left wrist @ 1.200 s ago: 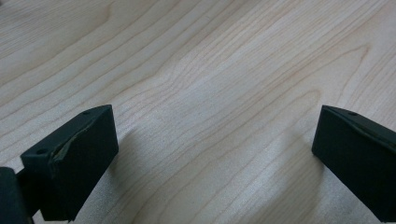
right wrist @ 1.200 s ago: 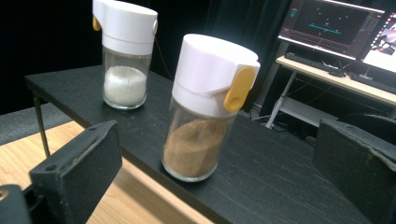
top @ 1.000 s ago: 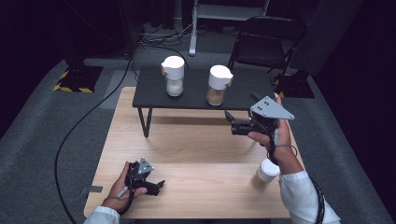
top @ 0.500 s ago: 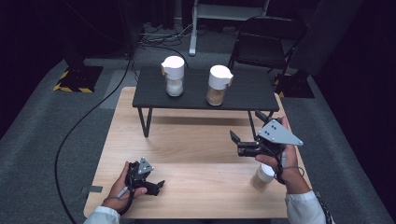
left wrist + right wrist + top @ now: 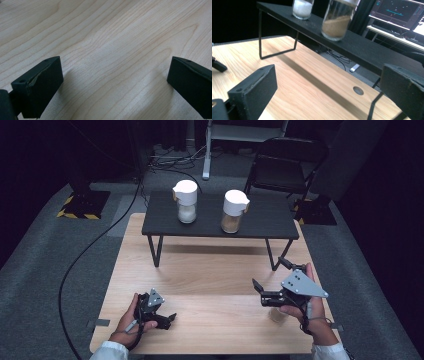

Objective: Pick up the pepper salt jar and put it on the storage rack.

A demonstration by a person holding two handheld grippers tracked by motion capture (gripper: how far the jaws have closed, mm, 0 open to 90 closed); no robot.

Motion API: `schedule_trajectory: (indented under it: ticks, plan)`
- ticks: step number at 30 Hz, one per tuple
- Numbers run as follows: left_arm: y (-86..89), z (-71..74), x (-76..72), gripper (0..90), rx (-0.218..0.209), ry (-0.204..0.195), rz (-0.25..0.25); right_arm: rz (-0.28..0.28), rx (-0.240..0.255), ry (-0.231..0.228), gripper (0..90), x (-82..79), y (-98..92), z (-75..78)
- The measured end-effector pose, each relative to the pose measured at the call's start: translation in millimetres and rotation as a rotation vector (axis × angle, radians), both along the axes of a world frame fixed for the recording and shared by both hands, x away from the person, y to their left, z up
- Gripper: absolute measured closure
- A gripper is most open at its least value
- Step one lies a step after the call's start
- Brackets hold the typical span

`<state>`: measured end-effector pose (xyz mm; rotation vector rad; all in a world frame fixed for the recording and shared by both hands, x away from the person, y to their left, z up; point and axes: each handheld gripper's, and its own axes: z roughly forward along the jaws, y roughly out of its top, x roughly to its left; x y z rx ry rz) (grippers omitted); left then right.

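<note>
Two white-lidded glass jars stand on a low black shelf (image 5: 265, 217) at the table's far side: one with white grains (image 5: 186, 202) (image 5: 302, 7), one with brown grains (image 5: 234, 212) (image 5: 335, 25). A third small jar (image 5: 276, 314) stands at the front right, partly hidden under my right hand. My right gripper (image 5: 259, 293) (image 5: 329, 85) hovers just above and left of it, pointing left, open, nothing between its jaws. My left gripper (image 5: 169, 320) (image 5: 115, 75) rests low on the wooden table (image 5: 210, 275) at the front left, open over bare wood.
The shelf's thin metal legs (image 5: 156, 251) stand on the far half of the table. A black folding chair (image 5: 285, 167) and cables lie beyond the table. A monitor (image 5: 402, 12) glows behind the shelf in the right gripper view.
My right gripper has come down and back from near the shelf's right end to just over the small jar at the front right. The left gripper has stayed put.
</note>
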<state>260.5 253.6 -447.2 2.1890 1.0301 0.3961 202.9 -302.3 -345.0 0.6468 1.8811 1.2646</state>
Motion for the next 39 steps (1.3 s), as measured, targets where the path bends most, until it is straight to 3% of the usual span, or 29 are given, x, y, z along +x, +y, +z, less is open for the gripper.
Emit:
schedule_trajectory:
  ticks: [17, 29, 39]
  plan:
    - [0.1, 0.0, 0.0, 0.0, 0.001, -0.002, -0.001, -0.067, -0.032, 0.034, 1.0, -28.9, -41.6, -31.5]
    - [0.1, -0.1, 0.0, 0.0, -0.001, 0.000, 0.000, -0.050, -0.044, 0.091, 1.0, -39.2, -69.8, -48.0]
    - [0.1, 0.0, 0.0, 0.0, 0.001, -0.002, -0.001, -0.051, -0.067, 0.141, 1.0, -41.7, -79.5, -59.6]
